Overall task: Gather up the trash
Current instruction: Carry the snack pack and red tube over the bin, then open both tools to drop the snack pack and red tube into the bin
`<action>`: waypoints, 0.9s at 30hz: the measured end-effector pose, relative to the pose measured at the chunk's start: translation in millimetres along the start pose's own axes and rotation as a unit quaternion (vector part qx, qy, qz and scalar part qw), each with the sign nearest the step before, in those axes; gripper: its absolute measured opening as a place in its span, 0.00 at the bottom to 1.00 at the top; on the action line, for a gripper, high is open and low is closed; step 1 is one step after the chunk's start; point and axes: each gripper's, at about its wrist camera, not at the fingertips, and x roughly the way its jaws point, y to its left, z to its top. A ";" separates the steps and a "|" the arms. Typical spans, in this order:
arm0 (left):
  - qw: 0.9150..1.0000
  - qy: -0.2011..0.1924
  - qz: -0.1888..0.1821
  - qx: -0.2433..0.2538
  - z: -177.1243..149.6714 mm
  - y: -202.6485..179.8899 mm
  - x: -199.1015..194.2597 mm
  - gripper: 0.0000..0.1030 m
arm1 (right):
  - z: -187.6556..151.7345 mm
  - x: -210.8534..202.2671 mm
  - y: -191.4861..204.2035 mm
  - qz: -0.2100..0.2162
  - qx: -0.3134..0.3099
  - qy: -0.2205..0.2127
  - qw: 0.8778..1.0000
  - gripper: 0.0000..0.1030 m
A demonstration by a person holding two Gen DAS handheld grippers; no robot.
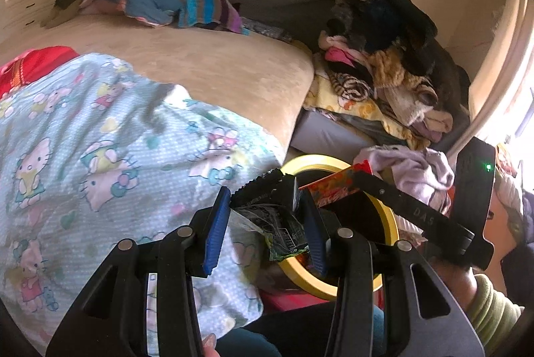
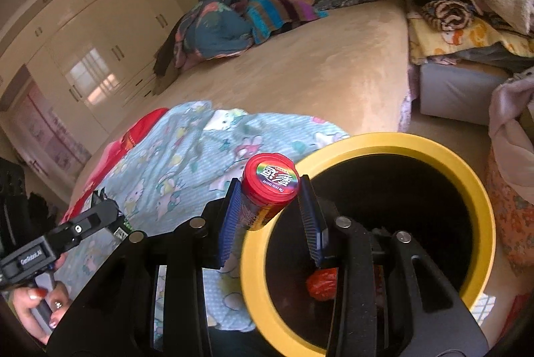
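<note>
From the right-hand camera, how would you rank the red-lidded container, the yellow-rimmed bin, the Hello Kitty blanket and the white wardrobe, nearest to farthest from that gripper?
1. Red-lidded container: clamped in the right gripper.
2. Yellow-rimmed bin: just below, to the right.
3. Hello Kitty blanket: on the bed, left.
4. White wardrobe: far left, against the wall.

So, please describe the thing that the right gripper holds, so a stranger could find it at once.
Find the black bin with the yellow rim beside the bed. At its left edge, the right gripper clamps a red canister. Only it has a round rainbow label on its lid.
</note>
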 end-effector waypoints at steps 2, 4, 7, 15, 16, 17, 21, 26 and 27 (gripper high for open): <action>1.000 0.003 -0.003 0.008 -1.2 -7.7 4.4 0.39 | -0.5 -4.7 -9.3 -0.009 0.007 -0.003 1.000 0.28; 1.000 0.008 -0.006 0.016 -1.9 -16.2 9.9 0.39 | -1.4 -8.7 -17.8 -0.017 0.013 -0.005 1.000 0.28; 0.999 0.014 -0.010 0.031 -2.6 -30.2 19.9 0.39 | -2.6 -13.2 -31.6 -0.029 0.022 -0.005 0.999 0.28; 0.997 0.037 -0.021 0.065 -7.3 -65.6 51.2 0.39 | -8.0 -23.5 -64.2 -0.056 0.048 -0.002 0.997 0.28; 0.996 0.041 -0.021 0.070 -8.5 -70.1 55.9 0.40 | -8.7 -24.7 -68.0 -0.059 0.051 -0.001 0.997 0.28; 0.996 0.045 -0.022 0.074 -9.6 -73.9 60.2 0.40 | -9.3 -25.6 -71.5 -0.061 0.054 0.001 0.997 0.28; 0.994 0.057 -0.023 0.087 -12.4 -84.5 75.3 0.40 | -12.7 -28.1 -83.5 -0.070 0.064 0.006 0.996 0.28; 0.992 0.072 -0.025 0.098 -13.8 -94.9 92.2 0.43 | -15.4 -28.3 -92.8 -0.074 0.068 0.012 0.995 0.28; 0.992 0.075 -0.026 0.102 -14.0 -97.2 96.2 0.43 | -15.8 -28.4 -93.7 -0.075 0.066 0.014 0.995 0.28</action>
